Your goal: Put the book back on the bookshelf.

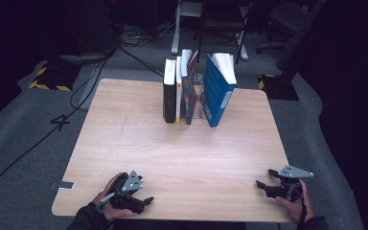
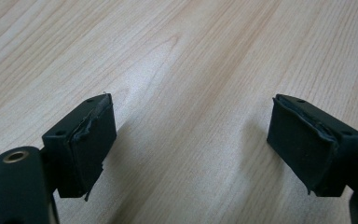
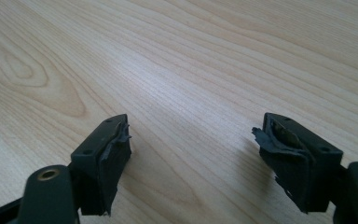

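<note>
Nothing is yet handled, by the look of it: the row of books (image 1: 199, 88) is seen standing upright at the middle of the table's (image 1: 124, 143) far edge, untouched, and all the work on it appears to be left. The left gripper (image 1: 146, 201) is rested near the near-left corner, its jaws spread wide with bare wood between them (the gripper view confirms nothing is held). The right gripper (image 1: 264, 179) is held near the near-right corner, jaws likewise parted and empty.

In the row, a black book (image 1: 169, 91) is placed leftmost, thinner white and red volumes are set beside it, and a blue book (image 1: 218, 91) is tilted at the right end, its pages fanned on top. The wide stretch of table between grippers and books is unobstructed; cables, a chair and stand legs are seen on the floor beyond, well apart from the work
</note>
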### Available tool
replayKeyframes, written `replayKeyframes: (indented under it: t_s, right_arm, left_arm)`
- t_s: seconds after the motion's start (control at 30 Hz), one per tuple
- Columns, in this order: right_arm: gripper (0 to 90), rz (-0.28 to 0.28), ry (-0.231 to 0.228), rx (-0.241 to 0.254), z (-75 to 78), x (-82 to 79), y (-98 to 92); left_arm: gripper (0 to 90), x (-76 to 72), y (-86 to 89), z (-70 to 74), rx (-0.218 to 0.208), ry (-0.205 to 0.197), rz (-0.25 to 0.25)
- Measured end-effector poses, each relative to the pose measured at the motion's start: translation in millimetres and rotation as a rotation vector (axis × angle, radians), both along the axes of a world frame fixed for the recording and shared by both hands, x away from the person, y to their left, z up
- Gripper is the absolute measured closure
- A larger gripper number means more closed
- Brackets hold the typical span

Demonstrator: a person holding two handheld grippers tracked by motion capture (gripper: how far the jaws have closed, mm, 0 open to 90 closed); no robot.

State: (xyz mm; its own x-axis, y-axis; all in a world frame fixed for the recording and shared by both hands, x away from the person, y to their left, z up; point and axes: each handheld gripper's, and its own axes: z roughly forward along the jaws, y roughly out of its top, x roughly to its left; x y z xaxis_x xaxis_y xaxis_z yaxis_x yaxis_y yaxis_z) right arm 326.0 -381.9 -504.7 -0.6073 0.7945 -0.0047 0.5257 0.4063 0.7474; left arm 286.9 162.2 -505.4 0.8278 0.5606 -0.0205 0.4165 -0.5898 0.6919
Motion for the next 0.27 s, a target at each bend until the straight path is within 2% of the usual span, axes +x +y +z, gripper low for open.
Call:
replayKeyframes:
  t_s: [0.27]
  right_arm:
    - [24.7,0.0,0.0,0.0,0.0,0.0,0.0]
  left_arm:
    - [15.4,0.6,-0.3,0.0,0.0,-0.002,0.004]
